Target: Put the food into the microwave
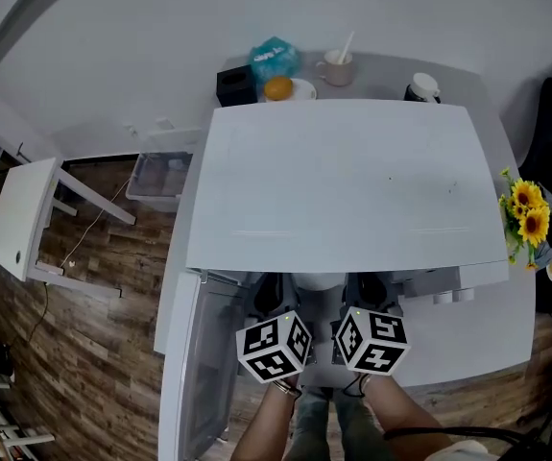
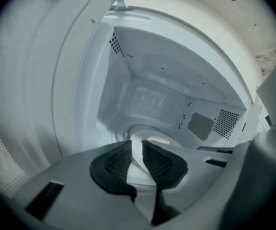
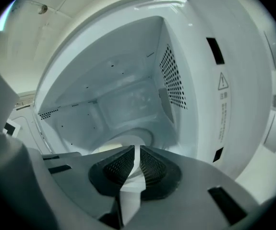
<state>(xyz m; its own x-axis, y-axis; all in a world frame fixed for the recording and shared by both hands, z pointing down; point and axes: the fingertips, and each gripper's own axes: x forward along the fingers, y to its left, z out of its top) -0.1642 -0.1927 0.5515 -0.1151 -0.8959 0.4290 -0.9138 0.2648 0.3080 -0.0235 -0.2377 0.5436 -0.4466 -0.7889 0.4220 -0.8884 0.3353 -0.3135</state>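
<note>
A white microwave [image 1: 343,181] fills the head view, with its door [image 1: 194,373] swung open to the left. Both grippers sit at its mouth holding a white dish [image 1: 319,280] between them. My left gripper [image 1: 274,307] [image 2: 137,147] is shut on the dish's left rim [image 2: 137,164]. My right gripper [image 1: 370,305] [image 3: 137,153] is shut on the right rim [image 3: 134,176]. A pale yellowish bit of food [image 2: 160,140] peeps over the left jaws. Beyond the jaws lies the empty white cavity [image 2: 152,97] [image 3: 123,102]. Most of the dish is hidden by the microwave's top and the grippers.
Behind the microwave stand a black box [image 1: 236,84], a blue bag [image 1: 274,59], an orange [image 1: 277,88], a mug with a spoon [image 1: 337,67] and a black-and-white pot [image 1: 421,88]. Sunflowers [image 1: 528,214] stand at the right. A white stool [image 1: 21,219] and a plastic bin [image 1: 160,176] stand at the left.
</note>
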